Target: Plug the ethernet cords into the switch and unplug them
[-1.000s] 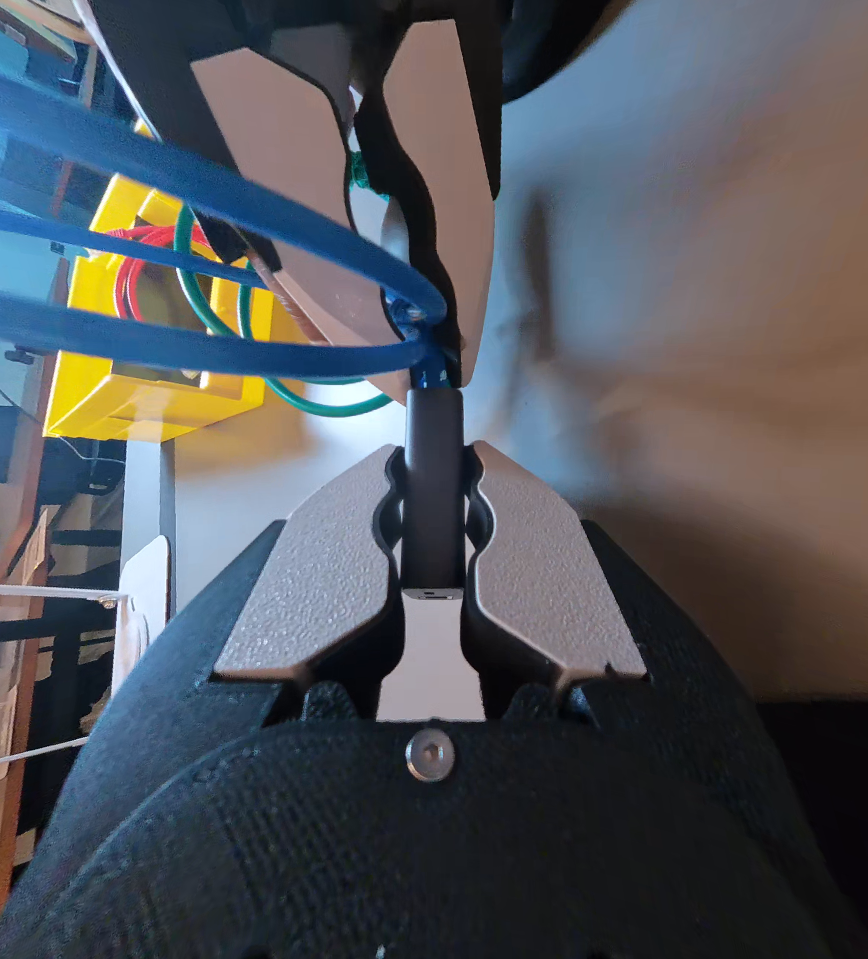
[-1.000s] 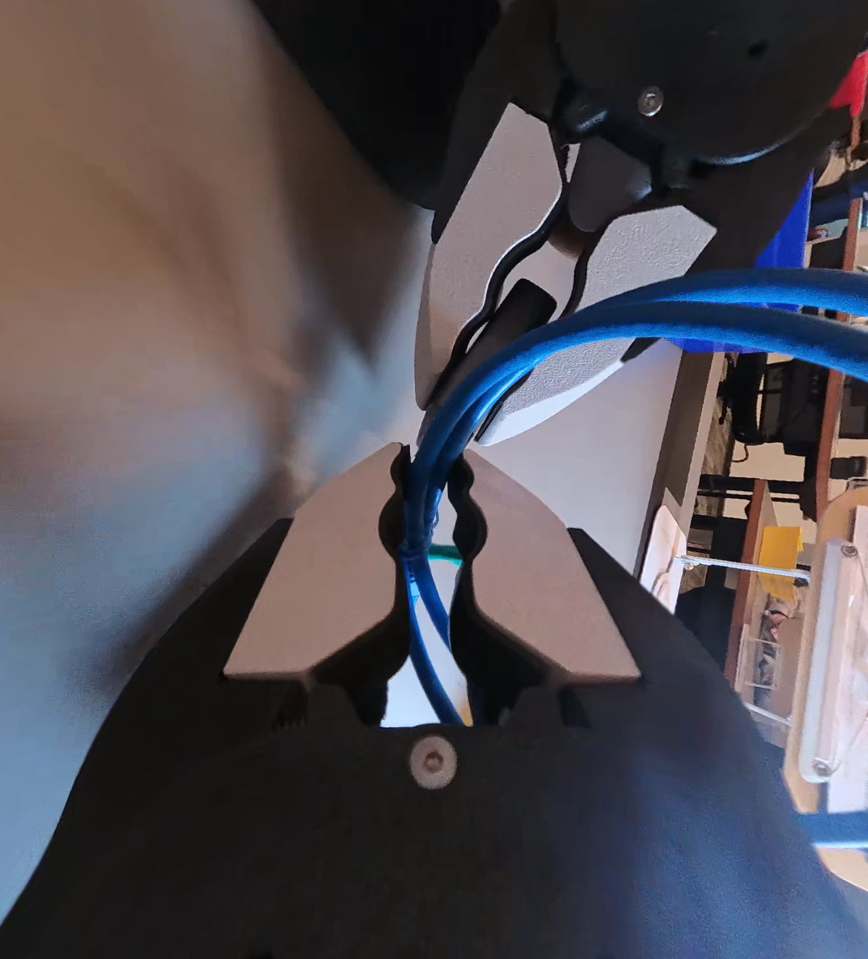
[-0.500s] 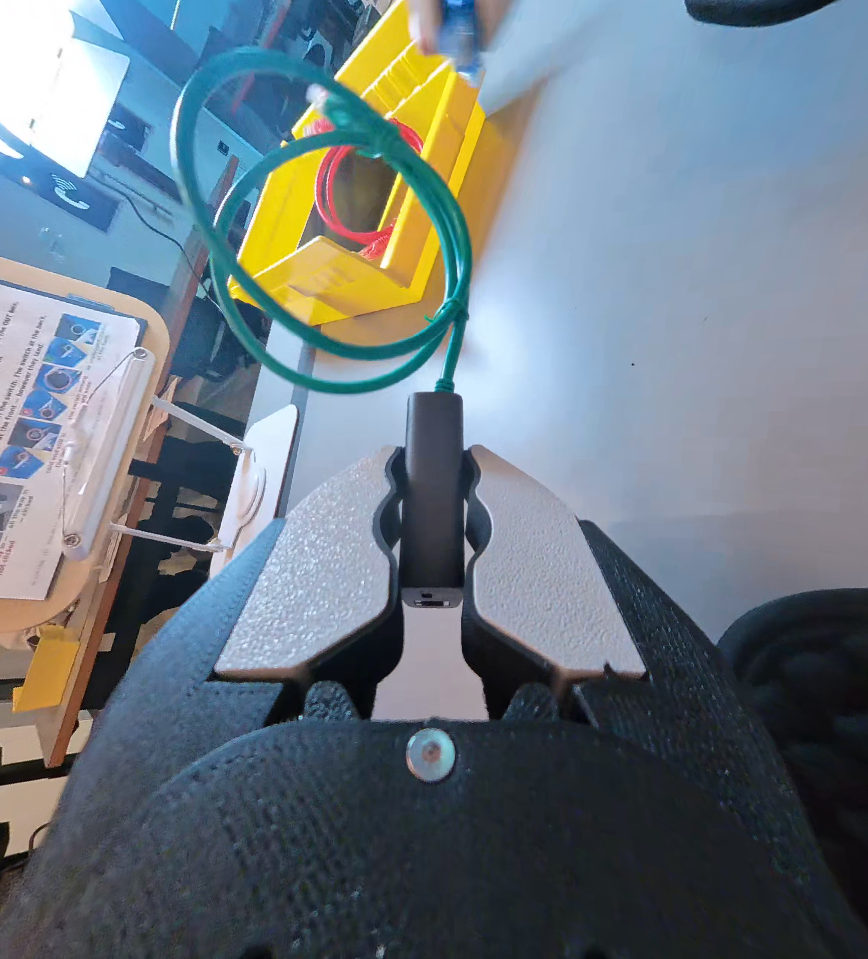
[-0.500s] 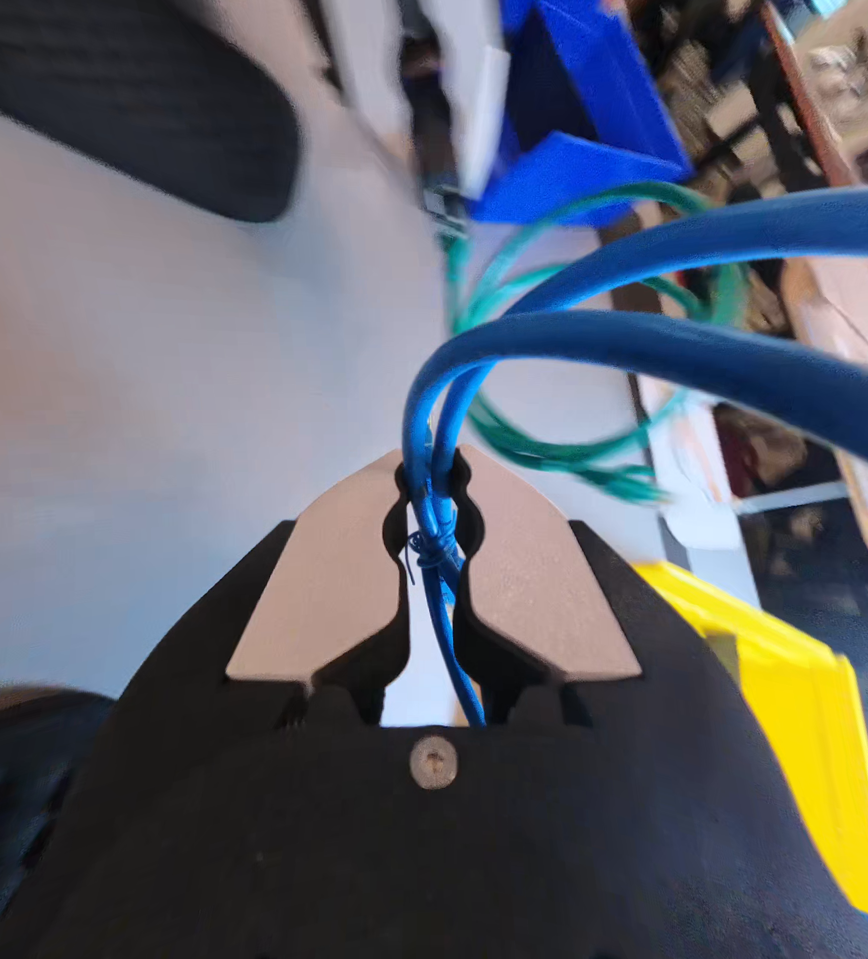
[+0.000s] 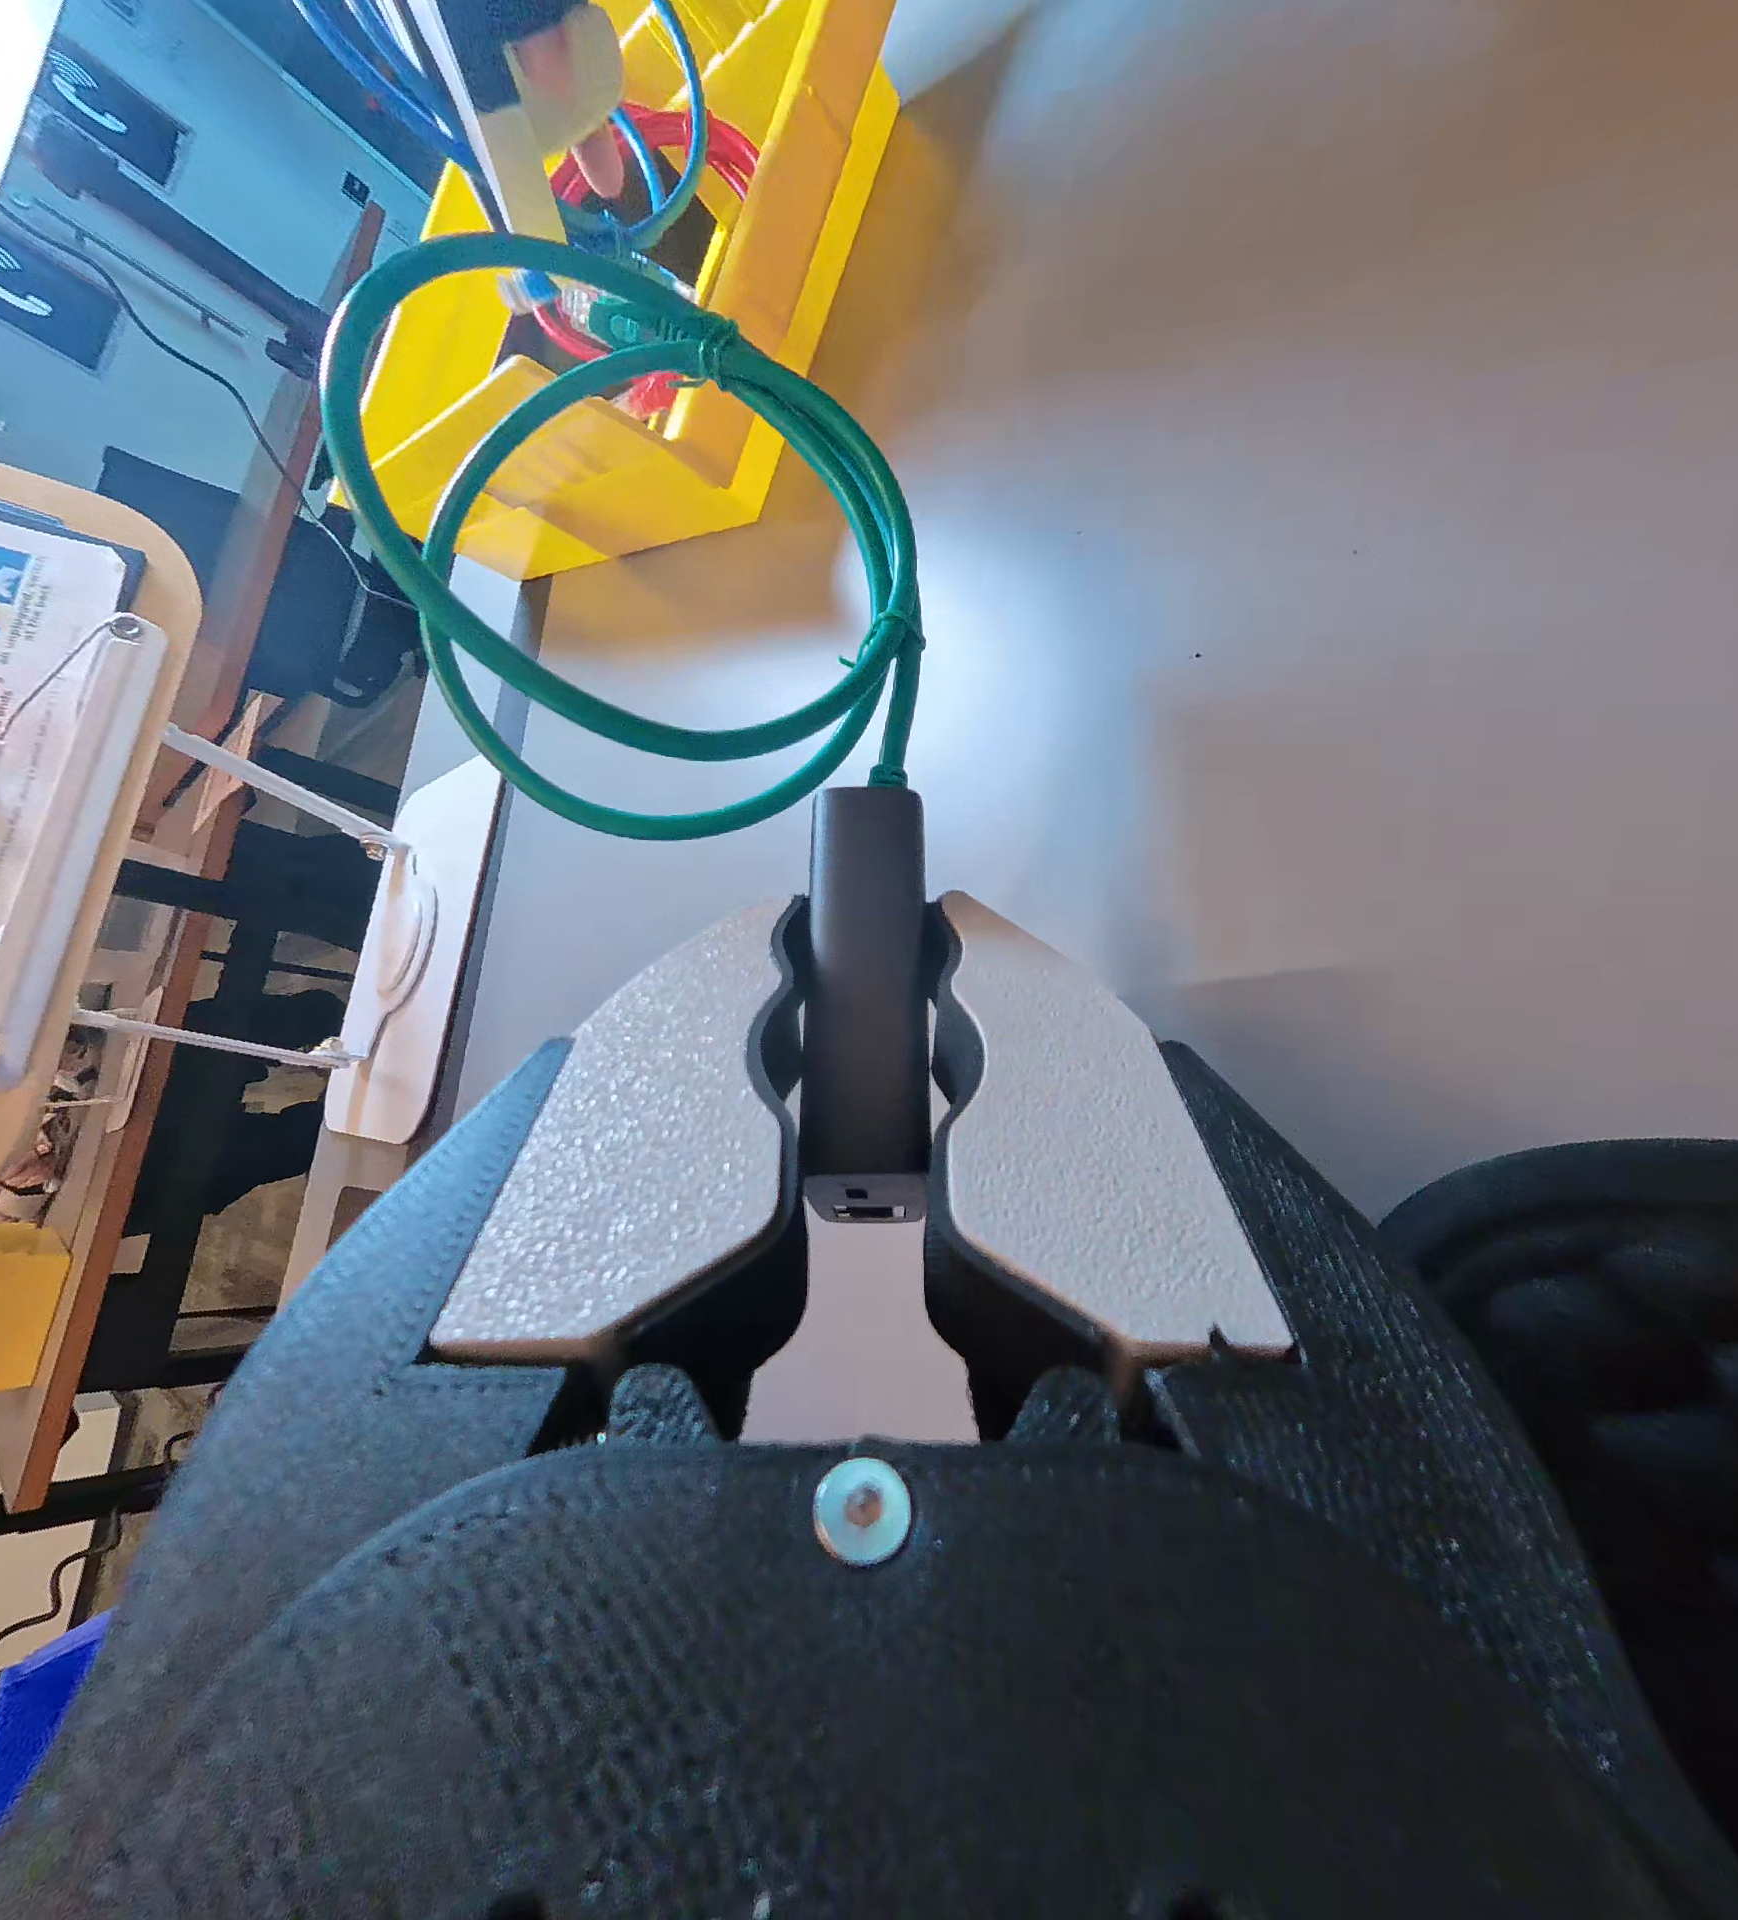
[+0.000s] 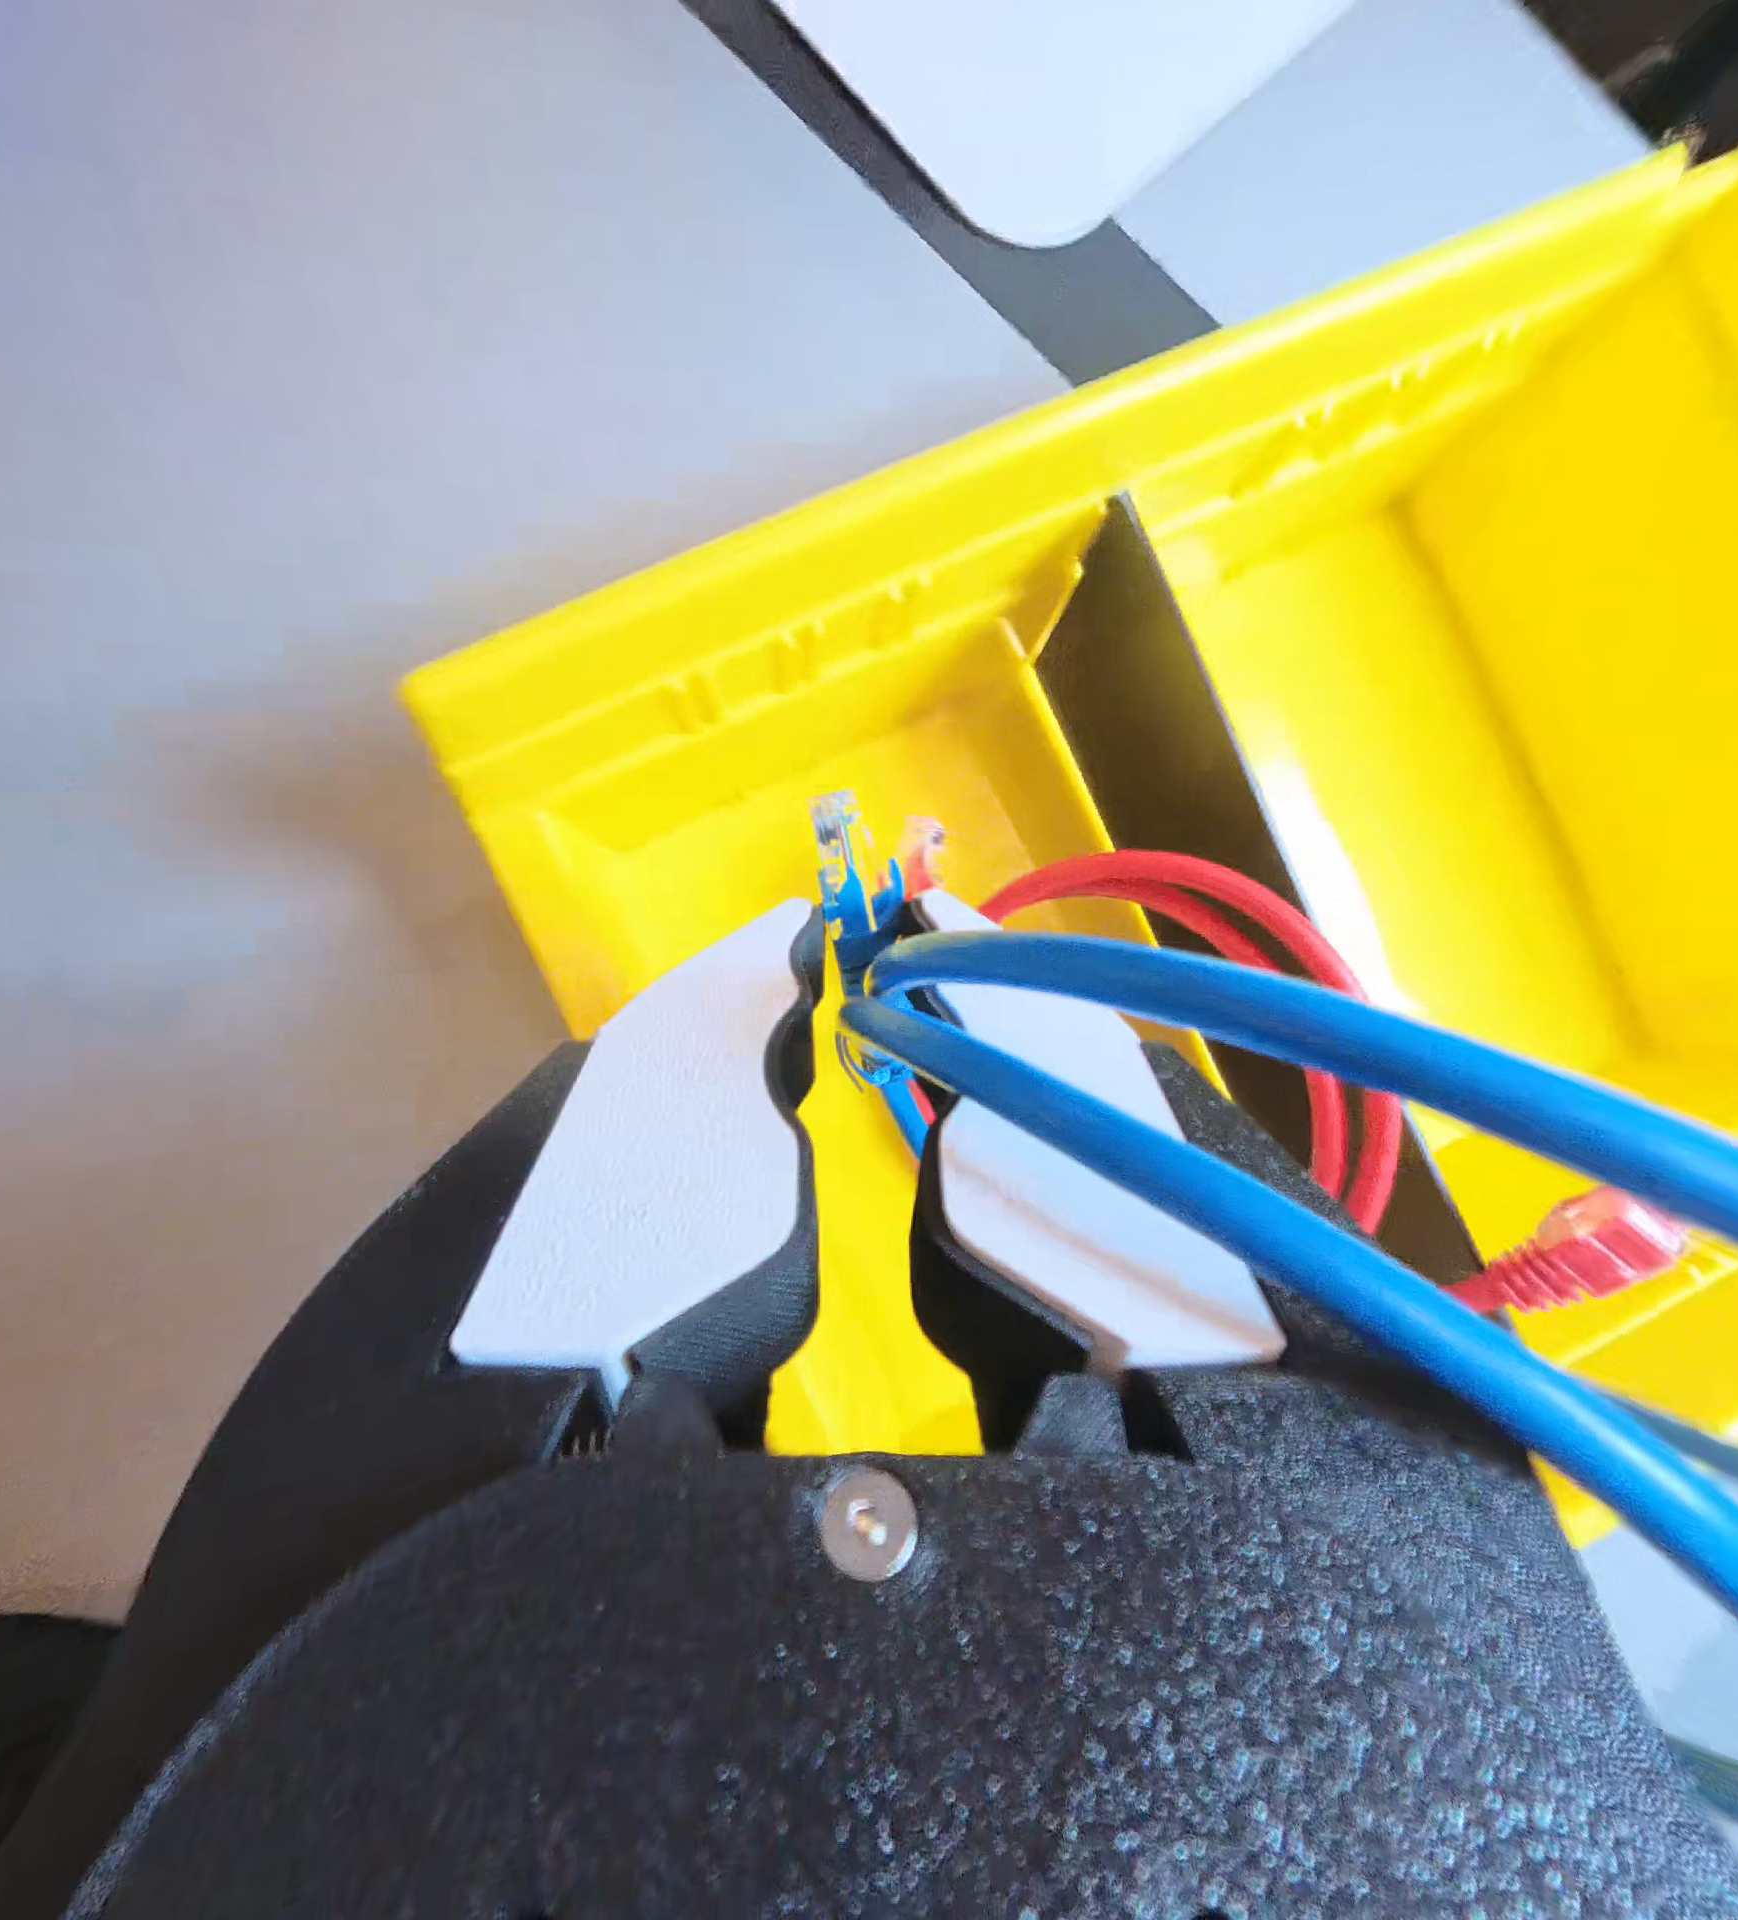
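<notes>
Your black switch (image 5: 865, 997) stands upright, green cord (image 5: 636, 727) plugged in; blue cord (image 6: 1260, 1039) coiled, unplugged.

Glossy yellow plastic bin (image 6: 1551, 665)

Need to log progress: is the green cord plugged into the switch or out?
Plugged in at one end: green cord enters the switch top; its other plug hangs free.

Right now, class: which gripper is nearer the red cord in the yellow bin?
Right. The right gripper, shut on the blue cord, hangs over the yellow bin beside the red cord; the left gripper is farther off.
</notes>
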